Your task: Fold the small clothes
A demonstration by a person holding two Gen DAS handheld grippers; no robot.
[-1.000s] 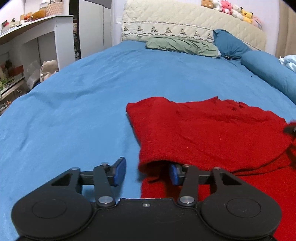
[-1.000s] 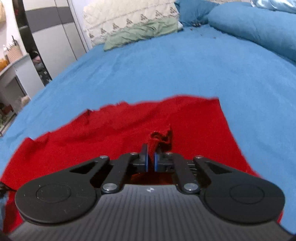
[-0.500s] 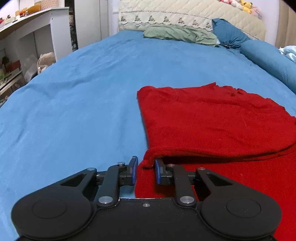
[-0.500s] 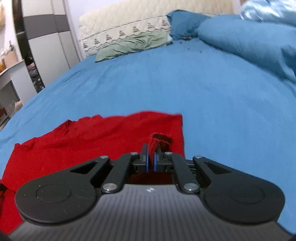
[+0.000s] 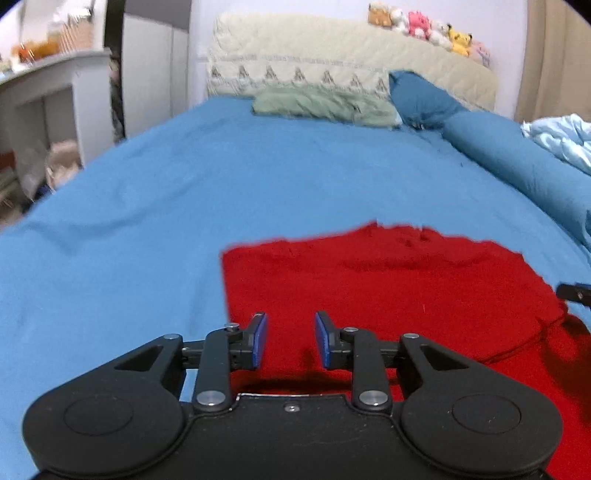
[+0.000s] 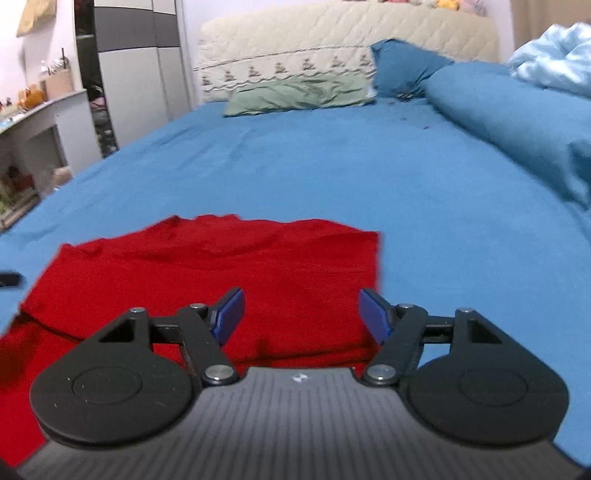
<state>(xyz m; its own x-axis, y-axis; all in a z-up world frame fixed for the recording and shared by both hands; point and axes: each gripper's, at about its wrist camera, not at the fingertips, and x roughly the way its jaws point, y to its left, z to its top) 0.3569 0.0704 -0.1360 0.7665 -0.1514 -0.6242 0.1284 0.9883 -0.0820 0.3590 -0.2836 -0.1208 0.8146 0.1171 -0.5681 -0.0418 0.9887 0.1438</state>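
Garment: a red knitted garment (image 5: 388,288) lies folded over on itself on the blue bed sheet (image 5: 147,221); in the left wrist view it fills the lower right of the frame, its straight left edge running down toward the gripper; in the right wrist view (image 6: 229,266) it fills the lower left, its right edge just left of centre-right.
Fold: a folded upper layer lies over a lower layer, whose hem shows at the lower right of the left wrist view.
Left gripper: the black left gripper (image 5: 290,338) with blue pads hovers over the garment's near left corner; its jaws have just been opening, stand a little apart, and nothing is pinched between them.
Right gripper: the black right gripper (image 6: 301,314) with blue pads has just been opening; its jaws stand wide over the garment's near right corner, with cloth below them but not clamped.
Bed head: a cream quilted headboard (image 5: 351,62) in the upper centre, a green pillow (image 5: 321,105) and a dark blue pillow (image 5: 421,98) before it.
Toys: a row of small plush toys (image 5: 424,27) on the headboard, upper right.
Side: a white shelf unit (image 5: 48,103) at the upper left.
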